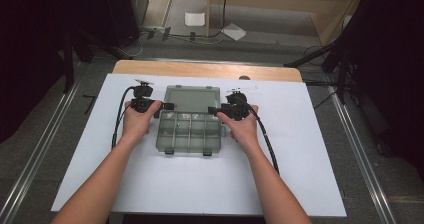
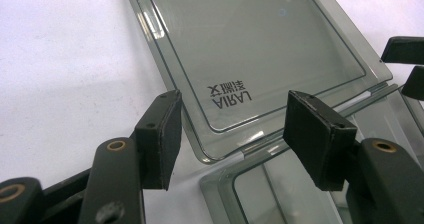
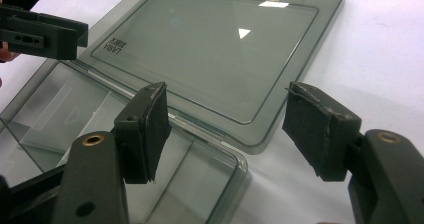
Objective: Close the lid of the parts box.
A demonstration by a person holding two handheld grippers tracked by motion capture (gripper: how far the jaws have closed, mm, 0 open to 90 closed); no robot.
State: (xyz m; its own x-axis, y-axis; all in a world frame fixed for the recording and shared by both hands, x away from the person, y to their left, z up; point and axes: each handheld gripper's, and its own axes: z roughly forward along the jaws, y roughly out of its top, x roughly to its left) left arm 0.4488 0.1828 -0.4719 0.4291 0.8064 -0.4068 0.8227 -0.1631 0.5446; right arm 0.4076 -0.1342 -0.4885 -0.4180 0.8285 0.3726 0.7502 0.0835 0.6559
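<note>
From the high view, your compartment box [image 1: 189, 129] lies open in the middle of the white sheet [image 1: 300, 174], its lid [image 1: 192, 98] flat on the sheet on the far side and the divided tray nearer you. Your left gripper [image 1: 167, 106] comes in from the box's left side and your right gripper [image 1: 214, 111] from its right, both at the hinge line where the lid meets the tray. The tips point toward each other across the box, well apart.

In the left gripper view, your two black jaws stand apart with a clear gap between them. The near corner of the lid [image 2: 260, 49] and the end of the hinge lie in that gap, below the pads, and neither pad presses on the plastic. The tray's corner [image 2: 220, 184] sits just beneath. The tips of your other gripper [image 2: 407, 66] show at the far right edge.

In the right gripper view, the jaws are likewise spread with nothing clamped. The lid's corner [image 3: 215, 54] and the hinge run between and below them, the tray [image 3: 75, 114] to the lower left. Your left gripper's tip [image 3: 42, 34] reaches in at the upper left, over the lid's far corner.
</note>
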